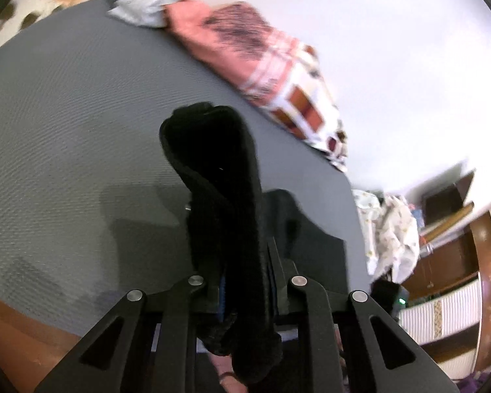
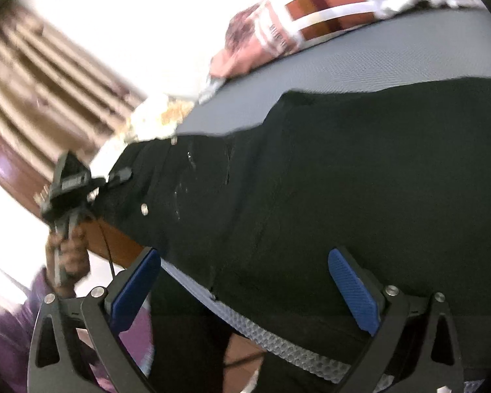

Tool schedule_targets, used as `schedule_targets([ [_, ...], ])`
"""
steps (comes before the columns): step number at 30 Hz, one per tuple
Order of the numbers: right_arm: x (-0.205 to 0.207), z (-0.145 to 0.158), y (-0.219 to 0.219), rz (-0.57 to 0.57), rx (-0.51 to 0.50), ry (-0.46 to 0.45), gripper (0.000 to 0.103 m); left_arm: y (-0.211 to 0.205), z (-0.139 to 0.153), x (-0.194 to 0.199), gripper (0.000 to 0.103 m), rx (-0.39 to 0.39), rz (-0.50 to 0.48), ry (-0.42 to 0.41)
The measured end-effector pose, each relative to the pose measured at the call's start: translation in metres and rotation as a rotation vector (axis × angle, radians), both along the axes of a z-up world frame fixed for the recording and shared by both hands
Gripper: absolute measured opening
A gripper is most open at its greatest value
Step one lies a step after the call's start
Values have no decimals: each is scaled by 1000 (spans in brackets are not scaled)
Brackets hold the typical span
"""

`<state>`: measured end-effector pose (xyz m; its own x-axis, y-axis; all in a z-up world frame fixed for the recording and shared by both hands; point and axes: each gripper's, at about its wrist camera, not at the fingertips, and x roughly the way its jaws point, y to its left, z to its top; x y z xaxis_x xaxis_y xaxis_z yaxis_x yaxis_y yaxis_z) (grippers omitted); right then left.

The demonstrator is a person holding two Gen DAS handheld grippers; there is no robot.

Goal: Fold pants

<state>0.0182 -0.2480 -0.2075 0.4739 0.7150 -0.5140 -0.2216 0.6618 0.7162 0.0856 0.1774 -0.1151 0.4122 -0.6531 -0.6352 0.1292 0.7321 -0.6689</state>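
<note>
Left gripper (image 1: 242, 294) clamps bunched black fabric pants (image 2: 343, 180); right gripper (image 2: 245, 281) hovers agape; grasp opposite edge squarely before folding.

pants (image 2: 343, 180) spread on the mat (image 2: 392, 59), a fold between the left jaws, blanket (image 1: 278, 65) behind

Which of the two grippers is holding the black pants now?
The left gripper: its fingers are shut on a bunch of the black pants. The right gripper stands wide open, holding nothing.
</note>
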Motion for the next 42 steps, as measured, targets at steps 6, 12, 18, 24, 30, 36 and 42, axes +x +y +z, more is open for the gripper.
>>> schedule_targets([
  [6, 4, 3, -29, -33, 44, -7, 102, -87, 38, -7, 19, -39, -132, -45],
  [12, 0, 24, -69, -7, 15, -68, 102, -200, 36, -2, 19, -109, -318, -5],
  [18, -13, 34, -91, 27, -82, -109, 102, -314, 9, 6, 19, -65, -505, 31],
  [24, -29, 9, -120, -6, -107, -57, 102, -378, -28, 3, 20, 70, -611, 64],
  [30, -39, 0, -148, -55, 45, -50, 102, -408, -44, -2, 38, 79, -703, 149],
  [36, -44, -1, -156, -64, 71, -50, 102, -426, -19, -8, 51, -16, -789, 97],
  [42, -70, 10, -181, -146, 54, -74, 102, -393, 11, -6, 63, 12, -687, -26],
])
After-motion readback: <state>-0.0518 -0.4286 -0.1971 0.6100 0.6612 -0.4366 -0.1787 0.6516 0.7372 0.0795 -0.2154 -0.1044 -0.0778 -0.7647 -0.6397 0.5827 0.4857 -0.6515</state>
